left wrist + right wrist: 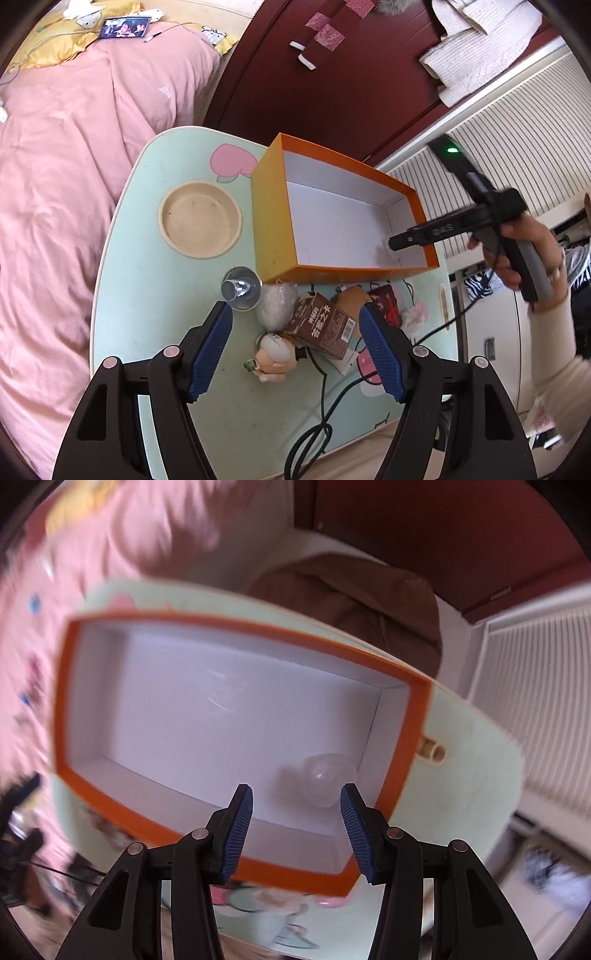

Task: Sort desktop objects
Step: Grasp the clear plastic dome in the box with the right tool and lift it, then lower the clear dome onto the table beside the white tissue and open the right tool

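An orange box (269,206) with a white inside stands on the mint-green table (147,295). In front of it lie a brown carton (321,325), a small doll figure (273,354), a wad of clear wrap (277,306) and a clear glass piece (240,291). My left gripper (295,308) hangs open above the carton and doll, touching neither. My right gripper (295,790) points down into the box (417,716), open. A clear rounded thing (325,779) lies on the box floor beyond its tips, apart from the pads. The left wrist view shows a hand holding the right gripper (397,243) over the box's near right corner.
A round beige recess (200,220) sits in the table left of the box. A red packet (388,299) and a fluffy pale thing (415,314) lie by the carton. A black cable (325,417) runs off the front edge. A pink bed (74,184) borders the left side.
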`<state>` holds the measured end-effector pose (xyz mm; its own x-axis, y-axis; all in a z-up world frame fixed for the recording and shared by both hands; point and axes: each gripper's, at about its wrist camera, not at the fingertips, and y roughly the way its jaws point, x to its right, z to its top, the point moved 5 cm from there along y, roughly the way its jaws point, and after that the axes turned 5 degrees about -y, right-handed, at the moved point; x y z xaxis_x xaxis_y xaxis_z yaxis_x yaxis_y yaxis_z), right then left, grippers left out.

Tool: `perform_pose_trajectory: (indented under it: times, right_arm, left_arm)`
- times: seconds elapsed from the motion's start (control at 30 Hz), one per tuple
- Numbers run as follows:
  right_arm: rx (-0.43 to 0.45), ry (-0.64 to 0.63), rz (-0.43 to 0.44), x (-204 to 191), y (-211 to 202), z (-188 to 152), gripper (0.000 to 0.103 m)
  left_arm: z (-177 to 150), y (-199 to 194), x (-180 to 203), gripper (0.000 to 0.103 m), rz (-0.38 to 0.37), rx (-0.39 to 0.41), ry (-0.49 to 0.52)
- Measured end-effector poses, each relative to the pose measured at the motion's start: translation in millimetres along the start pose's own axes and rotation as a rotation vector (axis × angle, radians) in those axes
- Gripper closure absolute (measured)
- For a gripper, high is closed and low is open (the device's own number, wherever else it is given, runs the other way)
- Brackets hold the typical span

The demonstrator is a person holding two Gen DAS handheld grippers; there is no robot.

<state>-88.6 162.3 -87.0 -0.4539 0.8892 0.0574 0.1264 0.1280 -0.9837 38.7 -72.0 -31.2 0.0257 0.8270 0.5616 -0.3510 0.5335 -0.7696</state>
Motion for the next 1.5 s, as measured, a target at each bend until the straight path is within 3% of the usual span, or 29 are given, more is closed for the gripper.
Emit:
perform_pose_trajectory:
  times: [0.1, 0.3, 0.37, 0.4, 0.47, 0.63, 0.73, 0.97, 1.13, 1.23, 1.5]
  right_arm:
    - [-0.084, -0.077, -0.096, -6, 13, 10, 0.055]
    - [-0.258, -0.196, -0.183, -18, 46, 13, 0.055]
    - [-0.275, -0.219, -0.188, -22, 48, 14, 0.058]
    - [-0.282, -0.224, -0.168, -23, 49, 13, 0.065]
    - [-0.299, -0.221, -0.123, -24, 50, 12, 0.069]
    - [-0.308, -0.205, -0.096, -24, 49, 7, 0.068]
    - [-0.313, -0.210, -0.106, -25, 48, -1, 0.059]
    - [-0.343, -0.231, -0.143, -29, 59, -12, 0.064]
    - [-0.283, -0.232, -0.098, -33, 52, -18, 0.065]
    - [-0.192, -0.208, -0.061, -34, 36, -21, 0.065]
    - [0.245, -0.114, 0.200, -61, -61, -71, 0.065]
  left_arm:
    - [-1, -2, -5, 0.031, -0.007, 0.003, -0.012]
    - [-3, -5, -16, 0.031, -0.012, 0.008, -0.042]
    - [-4, -6, -19, 0.031, -0.016, 0.012, -0.052]
    - [-4, -6, -19, 0.031, -0.017, 0.012, -0.053]
    - [-5, -6, -21, 0.031, -0.020, 0.011, -0.055]
    - [-6, -7, -20, 0.031, -0.027, 0.015, -0.051]
    - [-6, -6, -19, 0.031, -0.027, 0.014, -0.051]
    - [-7, -4, -14, 0.031, -0.037, 0.011, -0.045]
    - [-8, -4, -12, 0.031, -0.034, 0.012, -0.044]
    - [-10, -5, -10, 0.031, -0.023, 0.004, -0.030]
    - [-16, 6, -9, 0.031, 0.024, -0.027, -0.004]
